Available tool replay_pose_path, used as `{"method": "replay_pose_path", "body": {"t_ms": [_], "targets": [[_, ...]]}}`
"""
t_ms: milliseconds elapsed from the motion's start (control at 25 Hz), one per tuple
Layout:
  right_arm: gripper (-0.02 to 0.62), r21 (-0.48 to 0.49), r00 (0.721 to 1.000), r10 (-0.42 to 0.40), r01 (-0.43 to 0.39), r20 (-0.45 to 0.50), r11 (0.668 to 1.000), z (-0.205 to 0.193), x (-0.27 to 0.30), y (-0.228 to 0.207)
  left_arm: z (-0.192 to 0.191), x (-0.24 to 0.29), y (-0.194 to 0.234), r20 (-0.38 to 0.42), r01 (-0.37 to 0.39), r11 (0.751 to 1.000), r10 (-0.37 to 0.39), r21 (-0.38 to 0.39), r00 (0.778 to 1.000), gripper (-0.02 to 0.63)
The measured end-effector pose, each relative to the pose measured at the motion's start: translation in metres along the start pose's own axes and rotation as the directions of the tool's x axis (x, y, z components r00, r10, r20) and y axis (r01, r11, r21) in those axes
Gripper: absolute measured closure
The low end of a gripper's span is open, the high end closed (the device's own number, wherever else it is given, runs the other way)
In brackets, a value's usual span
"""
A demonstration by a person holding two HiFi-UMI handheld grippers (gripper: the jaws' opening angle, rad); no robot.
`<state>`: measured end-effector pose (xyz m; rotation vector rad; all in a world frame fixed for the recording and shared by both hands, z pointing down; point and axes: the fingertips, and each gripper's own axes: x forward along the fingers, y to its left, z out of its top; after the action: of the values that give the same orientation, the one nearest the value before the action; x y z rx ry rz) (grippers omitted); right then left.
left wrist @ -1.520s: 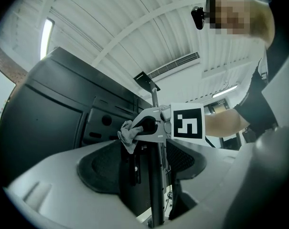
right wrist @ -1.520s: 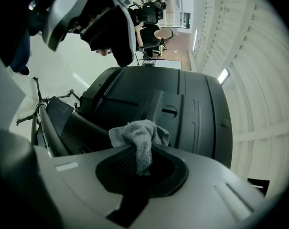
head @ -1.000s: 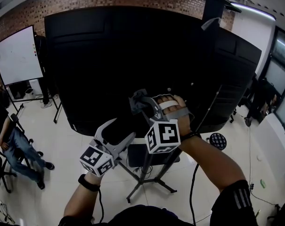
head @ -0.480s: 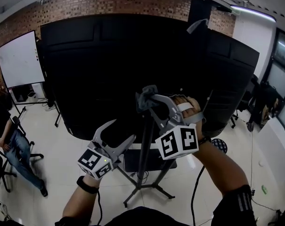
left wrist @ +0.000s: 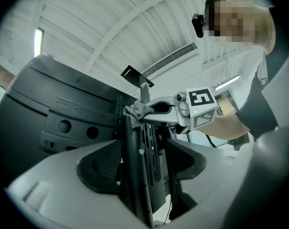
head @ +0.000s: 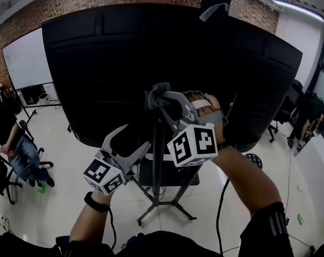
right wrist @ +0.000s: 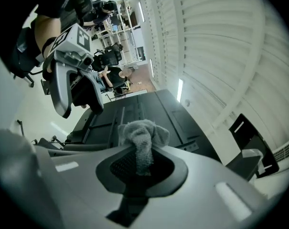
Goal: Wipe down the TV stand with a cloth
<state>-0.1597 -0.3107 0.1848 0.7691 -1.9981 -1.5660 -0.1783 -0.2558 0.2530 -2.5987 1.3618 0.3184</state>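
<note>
The black TV [head: 124, 63] shows its back, mounted on a black stand post [head: 157, 165]. My right gripper [head: 159, 101] is shut on a grey cloth [head: 155, 96] and holds it against the upper part of the post. In the right gripper view the cloth [right wrist: 142, 138] bunches out past the jaws in front of the TV back [right wrist: 149, 111]. My left gripper [head: 130, 141] is open lower down. In the left gripper view the post [left wrist: 134, 171] runs between its spread jaws, with the cloth [left wrist: 138, 110] and right gripper [left wrist: 158, 112] above.
The stand's legs [head: 170, 210] spread on a white tiled floor. A whiteboard [head: 25, 60] and a seated person [head: 12, 149] are at the left. A round stool [head: 253, 159] and a black cable [head: 220, 208] are at the right.
My right gripper has carried the cloth a little upward and leftward on the post. The left gripper has stayed open low beside the post.
</note>
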Motion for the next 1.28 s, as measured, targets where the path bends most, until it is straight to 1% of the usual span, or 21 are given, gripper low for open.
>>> {"method": "replay_pose_path", "body": {"t_ms": [120, 240, 480, 680, 840, 1040, 1280], "targets": [[0.557, -0.033, 1.0, 0.002, 0.0, 0.031, 0.999, -0.003, -0.004, 0.013, -0.009, 0.0, -0.006, -0.019, -0.041, 0.999, 0.041, 0.002, 0.999, 0.284], [0.557, -0.035, 0.997, 0.057, -0.055, 0.052, 0.998, -0.009, -0.003, 0.037, -0.02, -0.001, -0.014, -0.043, -0.078, 0.997, 0.078, 0.001, 0.996, 0.284], [0.557, -0.029, 0.989, 0.101, -0.098, 0.104, 0.995, -0.019, -0.001, 0.072, -0.043, -0.004, -0.029, -0.077, -0.139, 0.99, 0.138, -0.009, 0.987, 0.284], [0.56, -0.004, 0.989, 0.096, -0.096, 0.117, 0.995, -0.023, -0.003, 0.085, -0.061, -0.014, -0.036, -0.115, -0.165, 0.986, 0.163, -0.009, 0.98, 0.284], [0.558, 0.021, 0.992, 0.075, -0.077, 0.099, 0.997, -0.022, -0.003, 0.088, -0.068, -0.023, -0.037, -0.129, -0.153, 0.988, 0.149, -0.021, 0.98, 0.284], [0.558, 0.038, 0.998, 0.052, -0.053, 0.043, 0.998, -0.022, -0.005, 0.097, -0.081, -0.035, -0.035, -0.141, -0.098, 0.994, 0.091, -0.042, 0.986, 0.284], [0.558, 0.099, 0.99, 0.122, -0.114, -0.071, 0.988, -0.036, 0.005, 0.152, -0.106, -0.064, -0.04, -0.179, -0.024, 0.995, 0.007, -0.095, 0.984, 0.284]]}}
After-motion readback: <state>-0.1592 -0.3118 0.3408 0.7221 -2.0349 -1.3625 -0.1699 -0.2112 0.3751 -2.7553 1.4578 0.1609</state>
